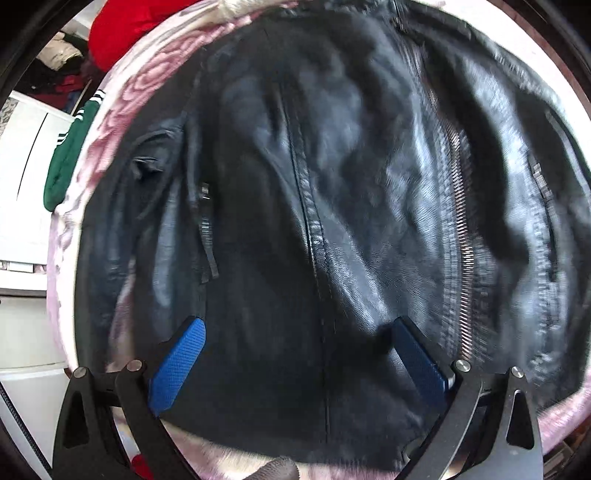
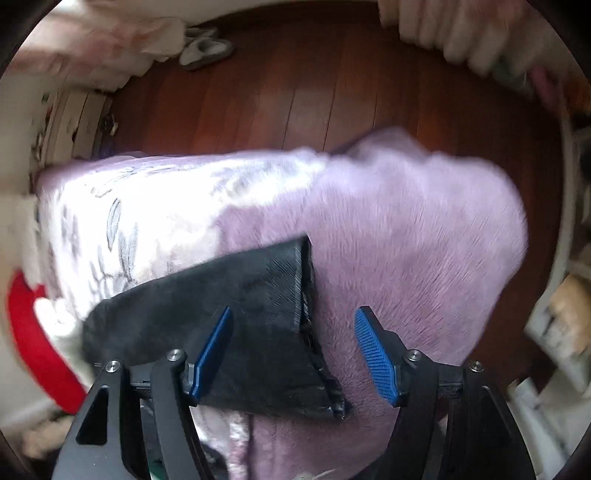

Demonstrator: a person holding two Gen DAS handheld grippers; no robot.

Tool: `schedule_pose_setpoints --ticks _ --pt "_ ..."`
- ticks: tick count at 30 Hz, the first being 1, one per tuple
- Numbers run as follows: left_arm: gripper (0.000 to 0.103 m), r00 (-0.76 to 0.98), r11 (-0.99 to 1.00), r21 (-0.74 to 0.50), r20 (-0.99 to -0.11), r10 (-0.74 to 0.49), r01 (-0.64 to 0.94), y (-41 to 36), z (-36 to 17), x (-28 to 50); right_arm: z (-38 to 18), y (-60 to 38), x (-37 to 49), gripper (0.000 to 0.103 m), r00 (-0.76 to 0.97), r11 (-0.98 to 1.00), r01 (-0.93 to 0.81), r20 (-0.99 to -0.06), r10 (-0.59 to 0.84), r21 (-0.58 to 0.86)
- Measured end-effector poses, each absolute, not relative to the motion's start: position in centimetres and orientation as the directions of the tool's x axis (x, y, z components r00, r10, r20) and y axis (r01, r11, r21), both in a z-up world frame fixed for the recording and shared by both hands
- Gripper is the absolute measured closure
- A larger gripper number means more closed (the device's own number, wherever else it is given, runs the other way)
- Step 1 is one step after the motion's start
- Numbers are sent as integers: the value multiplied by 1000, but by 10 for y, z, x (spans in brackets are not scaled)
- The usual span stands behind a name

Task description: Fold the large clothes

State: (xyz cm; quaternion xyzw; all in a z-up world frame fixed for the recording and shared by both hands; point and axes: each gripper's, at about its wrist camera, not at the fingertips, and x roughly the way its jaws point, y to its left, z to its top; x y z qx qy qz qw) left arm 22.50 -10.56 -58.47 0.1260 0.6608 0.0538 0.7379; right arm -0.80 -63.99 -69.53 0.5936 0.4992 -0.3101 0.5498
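Observation:
A black leather jacket [image 1: 332, 192] lies spread on a pink flowered blanket [image 1: 147, 85], its silver zipper [image 1: 461, 206] running down the right side. My left gripper [image 1: 295, 328] hovers open over the jacket's lower middle, blue pads wide apart, holding nothing. In the right wrist view a black sleeve or corner of the jacket [image 2: 258, 295] lies on the lilac blanket [image 2: 406, 229]. My right gripper [image 2: 293, 317] is open above it, its left finger over the black leather and its right finger over the blanket.
A red garment [image 1: 136, 26] and a green striped garment [image 1: 70, 147] lie at the blanket's far left edge. White cabinets [image 1: 26, 155] stand to the left. Beyond the blanket's edge is a dark wooden floor [image 2: 314, 85] with grey slippers [image 2: 207, 48]. A red item [image 2: 33, 332] is at the left.

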Motion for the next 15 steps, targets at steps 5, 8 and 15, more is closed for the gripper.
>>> schedule_pose_setpoints --ticks 5,8,15 --pt "0 127 982 183 -976 176 51 -95 -606 225 -718 -638 -6 30 402 23 906 -877 263 422" --pt "0 134 994 113 -985 113 -5 -81 -609 224 -718 -636 11 36 410 51 899 -878 247 434" --pt "0 104 995 89 -991 85 37 -71 -606 229 -678 -629 33 88 452 77 876 -866 214 477"
